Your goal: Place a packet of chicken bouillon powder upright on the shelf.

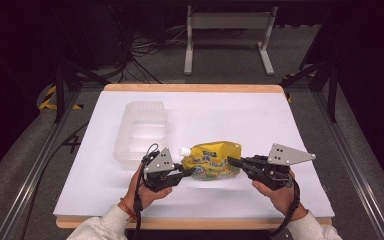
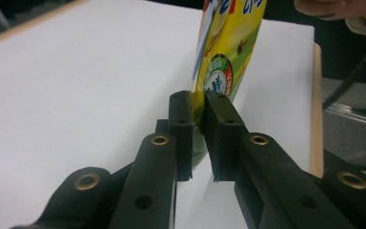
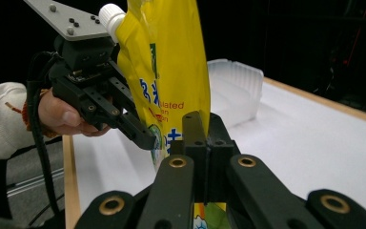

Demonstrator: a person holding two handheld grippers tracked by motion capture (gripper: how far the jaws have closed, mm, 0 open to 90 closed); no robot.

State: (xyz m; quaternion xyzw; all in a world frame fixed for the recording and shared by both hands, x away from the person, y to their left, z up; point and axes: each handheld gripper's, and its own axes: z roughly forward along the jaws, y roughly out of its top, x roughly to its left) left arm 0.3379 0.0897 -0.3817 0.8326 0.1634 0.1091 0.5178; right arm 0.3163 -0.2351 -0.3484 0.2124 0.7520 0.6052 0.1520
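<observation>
Black jaws of my left gripper [image 2: 198, 112] sit closest to the lens in the left gripper view, pinched on the lower edge of the yellow pouch [image 2: 226, 52]; the pads press the foil from both sides with only the pouch's thickness between them. No other object is in that grip.

From the right gripper view I note my right gripper [image 3: 203, 126] fully closed on another edge of the same pouch [image 3: 171, 71]; the jaws meet flat against each other and the printed foil emerges both above and below them. Beyond it, the left gripper [image 3: 143, 136] bites the pouch's far side, and the pouch's white cap [image 3: 110, 15] points up and toward that gripper.

High view: the pouch [image 1: 212, 159] is held between the two grippers at the near middle of the white table [image 1: 240, 115], stretched sideways, cap [image 1: 184, 151] toward the left gripper [image 1: 185, 172]. My right gripper [image 1: 232, 162] holds the end opposite the cap. A faint shadow lies on the sheet beneath the pouch, so I read it as clear of the surface, though I cannot tell by how much.

Clear plastic container [image 1: 142, 132] rests on the table beyond and to the left of the left gripper, apart from the pouch. My hands come in from the near edge, one behind each gripper.
</observation>
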